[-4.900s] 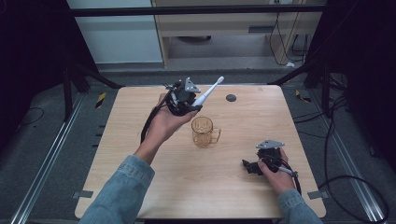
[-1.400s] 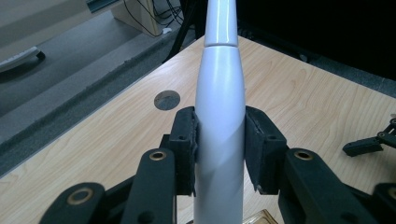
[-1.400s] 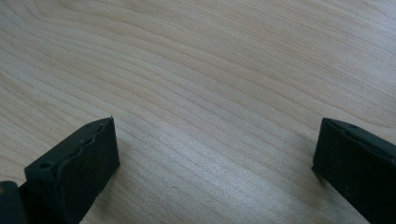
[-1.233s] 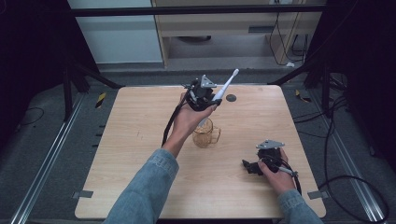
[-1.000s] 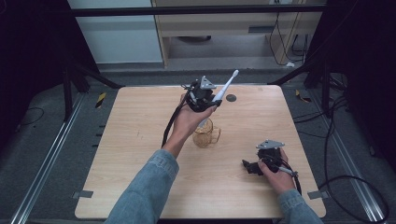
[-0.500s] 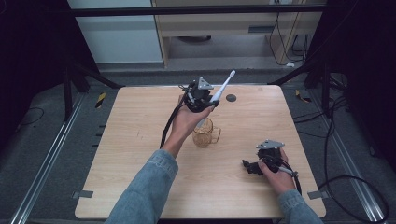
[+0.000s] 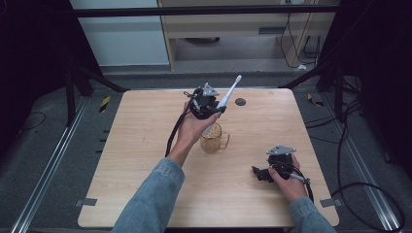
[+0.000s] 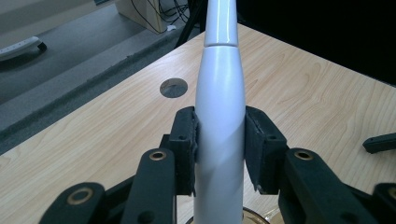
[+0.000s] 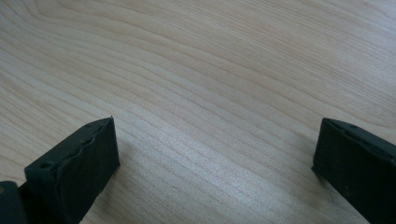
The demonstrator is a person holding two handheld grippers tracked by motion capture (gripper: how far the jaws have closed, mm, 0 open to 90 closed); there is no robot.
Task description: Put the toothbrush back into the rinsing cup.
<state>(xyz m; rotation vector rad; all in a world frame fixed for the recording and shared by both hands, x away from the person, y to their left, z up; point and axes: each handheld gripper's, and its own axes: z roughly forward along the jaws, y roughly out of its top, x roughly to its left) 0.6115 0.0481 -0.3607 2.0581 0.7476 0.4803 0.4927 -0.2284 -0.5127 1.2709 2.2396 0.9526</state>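
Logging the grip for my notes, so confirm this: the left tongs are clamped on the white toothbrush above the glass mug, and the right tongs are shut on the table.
One thing is wrong: the right tongs are open, jaws wide apart over bare table, as the right gripper view shows. The left tongs do clamp the white toothbrush above the glass mug.

No legible text, label, brand, number or sign is present on any surface.
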